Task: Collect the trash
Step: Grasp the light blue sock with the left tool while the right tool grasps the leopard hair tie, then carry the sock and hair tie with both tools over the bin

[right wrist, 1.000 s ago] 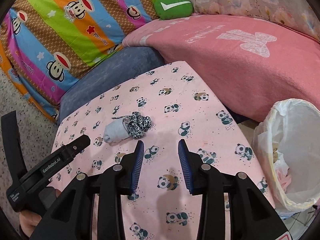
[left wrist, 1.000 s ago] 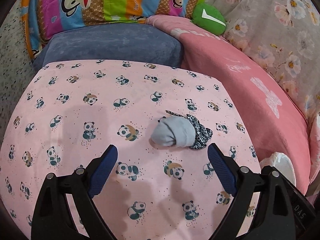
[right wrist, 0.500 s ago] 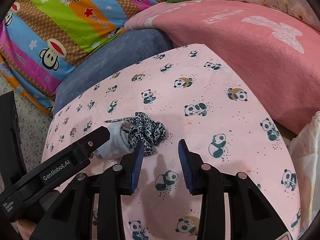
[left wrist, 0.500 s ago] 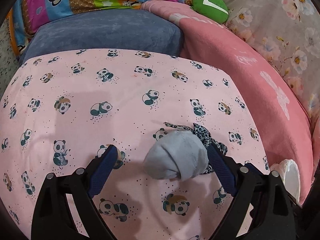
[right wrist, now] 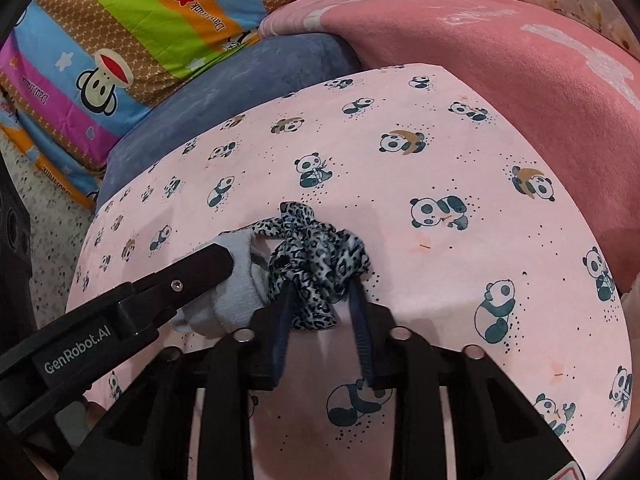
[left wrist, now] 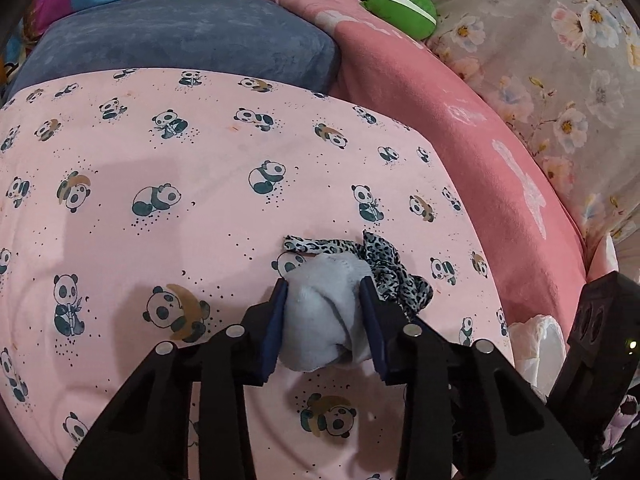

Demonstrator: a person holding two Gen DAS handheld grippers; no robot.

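Note:
A balled grey sock (left wrist: 320,320) lies on the pink panda-print sheet (left wrist: 180,220), touching a crumpled leopard-print cloth (left wrist: 396,276) on its right. My left gripper (left wrist: 324,284) is closing, and both blue pads press the sock's sides. In the right wrist view the leopard-print cloth (right wrist: 320,256) sits between the blue fingers of my right gripper (right wrist: 320,290). Those jaws are closing too, pinching the cloth's near end. The left gripper's black finger (right wrist: 200,268) covers part of the sock (right wrist: 240,284) there.
A blue cushion (left wrist: 180,36) and a striped monkey-print pillow (right wrist: 140,40) lie behind the sheet. A pink blanket (left wrist: 480,160) rises on the right, with a green plush (left wrist: 400,0) and floral fabric (left wrist: 560,80) beyond. A white bag's rim (left wrist: 536,336) shows at the sheet's right edge.
Both grippers came down and forward to the two items. The left jaws went from wide apart to pressing the sock. The right jaws narrowed around the leopard-print cloth.

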